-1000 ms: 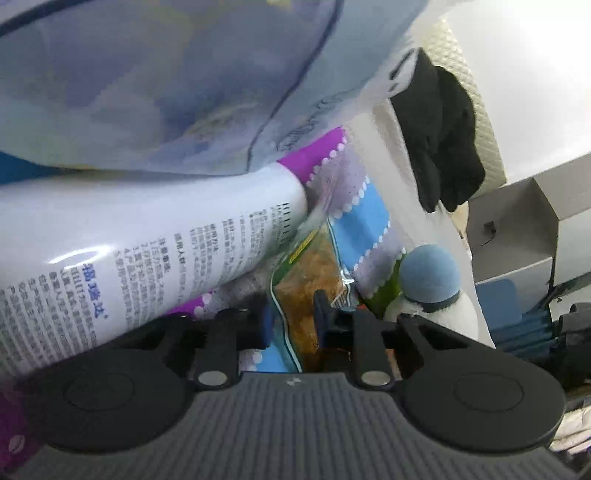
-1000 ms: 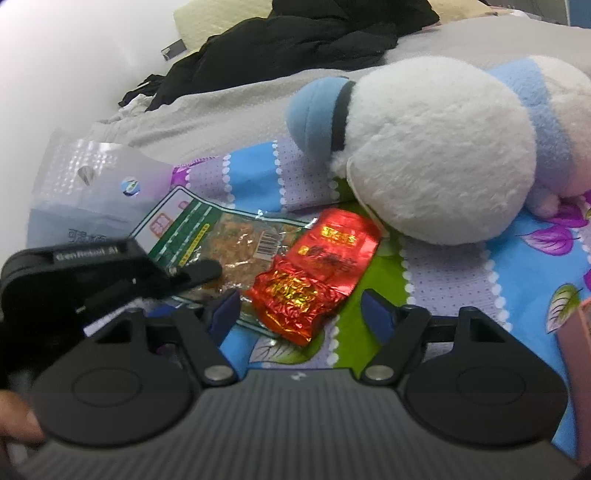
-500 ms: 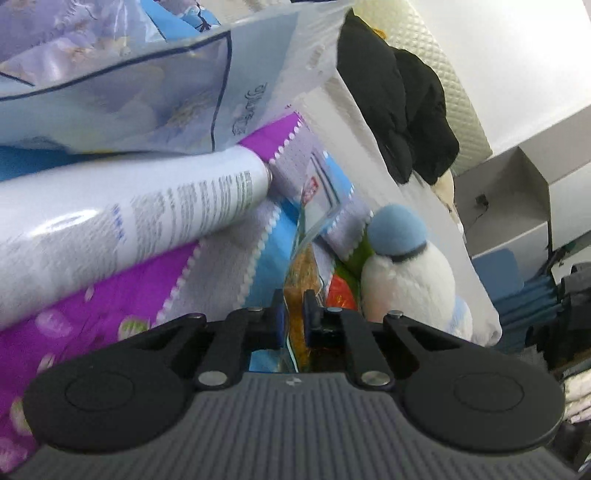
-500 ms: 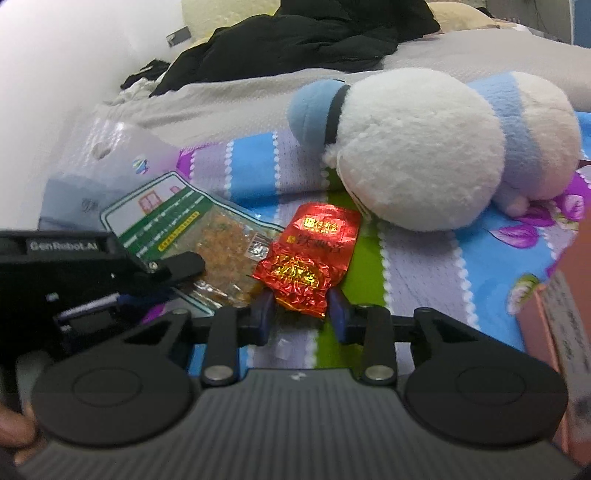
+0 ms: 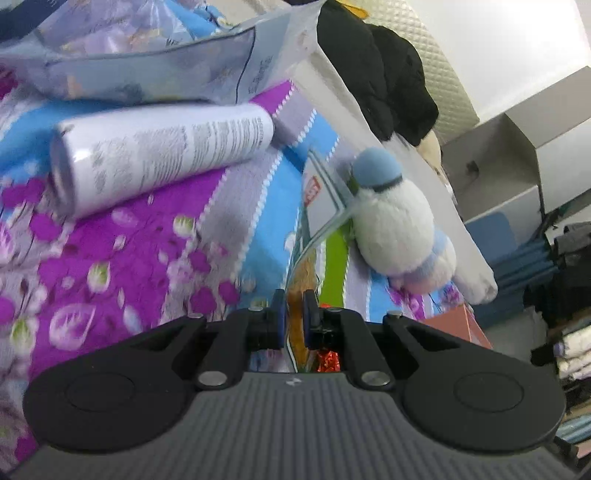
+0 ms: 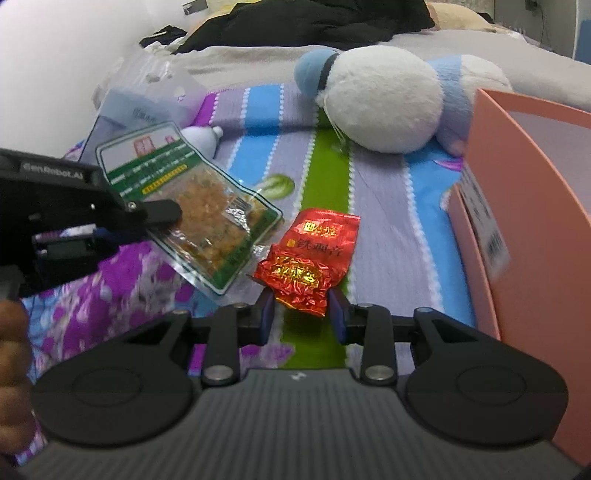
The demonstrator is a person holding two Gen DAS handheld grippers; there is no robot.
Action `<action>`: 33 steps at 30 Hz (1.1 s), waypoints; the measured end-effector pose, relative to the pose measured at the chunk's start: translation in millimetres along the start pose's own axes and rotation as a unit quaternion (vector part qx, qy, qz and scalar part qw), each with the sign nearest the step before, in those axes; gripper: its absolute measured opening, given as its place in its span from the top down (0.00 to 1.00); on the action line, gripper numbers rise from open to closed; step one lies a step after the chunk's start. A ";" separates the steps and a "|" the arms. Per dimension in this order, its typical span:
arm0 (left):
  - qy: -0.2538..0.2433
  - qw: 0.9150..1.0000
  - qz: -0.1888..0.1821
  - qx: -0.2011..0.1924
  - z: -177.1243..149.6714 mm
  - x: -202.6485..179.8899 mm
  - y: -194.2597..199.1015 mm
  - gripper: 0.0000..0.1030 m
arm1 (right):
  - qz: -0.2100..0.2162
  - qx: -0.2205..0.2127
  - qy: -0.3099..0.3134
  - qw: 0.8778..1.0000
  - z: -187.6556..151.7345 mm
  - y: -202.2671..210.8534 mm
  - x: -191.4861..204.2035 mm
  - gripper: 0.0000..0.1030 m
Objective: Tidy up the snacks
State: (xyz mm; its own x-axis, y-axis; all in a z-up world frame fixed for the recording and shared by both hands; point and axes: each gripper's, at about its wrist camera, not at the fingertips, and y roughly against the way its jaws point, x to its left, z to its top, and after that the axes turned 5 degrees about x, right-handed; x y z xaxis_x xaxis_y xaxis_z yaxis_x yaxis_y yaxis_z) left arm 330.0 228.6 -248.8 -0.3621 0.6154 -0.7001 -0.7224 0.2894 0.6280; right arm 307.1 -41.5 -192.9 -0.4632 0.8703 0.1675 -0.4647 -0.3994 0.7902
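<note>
1. This is a bedroom in somebody's home
2. There is a bed with a flowery blanket (image 5: 122, 266) in purple, blue and green stripes, and a plain grey sheet (image 6: 258, 62) past it
3. A soft toy (image 6: 384, 99), white with a blue cap, lies on the bed
4. Black clothes (image 5: 384, 70) are piled near a bumpy cream headboard (image 5: 443, 62)
5. A pillow (image 6: 458, 20) sits at the far end of the bed
6. Folded clothes (image 5: 576, 350) are stacked at the side of the room
7. A pink box (image 6: 532, 206) stands on the blanket
</note>
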 end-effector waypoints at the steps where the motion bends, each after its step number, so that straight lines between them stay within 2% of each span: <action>1: 0.000 1.000 -0.005 0.003 -6.6 1.5 3.7 0.90 | 0.001 -0.004 0.003 1.000 -5.7 4.5 -0.1 0.66; 8: -0.016 1.000 -0.013 0.004 -58.6 3.2 35.3 0.90 | -0.006 -0.009 0.037 0.999 -49.6 35.5 2.8 0.66; 11: 0.002 1.000 -0.025 0.008 -79.2 7.9 56.0 0.90 | -0.007 -0.004 0.037 0.999 -68.2 52.5 3.2 0.66; 14: 0.006 1.000 -0.019 0.006 -101.0 10.2 76.5 0.90 | -0.020 -0.005 0.044 0.999 -84.7 72.8 8.8 0.66; 20: -0.007 1.000 0.005 0.027 -140.7 12.0 108.9 0.90 | -0.032 0.001 0.051 0.998 -114.3 112.7 23.9 0.66; 26: 0.012 0.998 0.017 0.053 -173.8 30.3 124.1 0.89 | -0.030 0.039 0.057 0.997 -146.7 127.5 27.4 0.66; 28: 0.011 0.997 0.036 0.068 -182.8 32.5 128.5 0.82 | -0.029 0.045 0.054 0.997 -157.3 133.3 27.0 0.66; 29: 0.010 0.996 0.042 0.076 -185.5 32.7 129.7 0.73 | -0.030 0.046 0.051 0.997 -161.1 136.2 26.2 0.66; 30: 0.006 0.996 0.048 0.081 -189.7 32.7 132.8 0.60 | -0.029 0.046 0.049 0.997 -165.2 139.5 25.0 0.65; 33: -0.013 0.994 0.080 0.076 -200.9 30.4 145.0 0.33 | -0.023 0.048 0.043 0.998 -172.6 148.2 20.5 0.62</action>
State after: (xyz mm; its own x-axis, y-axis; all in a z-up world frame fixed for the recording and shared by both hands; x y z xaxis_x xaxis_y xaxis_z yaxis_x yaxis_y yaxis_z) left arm 95.9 142.0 -247.3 -0.4493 0.6803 -0.5791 -0.5588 0.2918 0.7763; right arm 98.5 -132.6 -174.1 -0.5089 0.8569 0.0821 -0.4146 -0.3276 0.8490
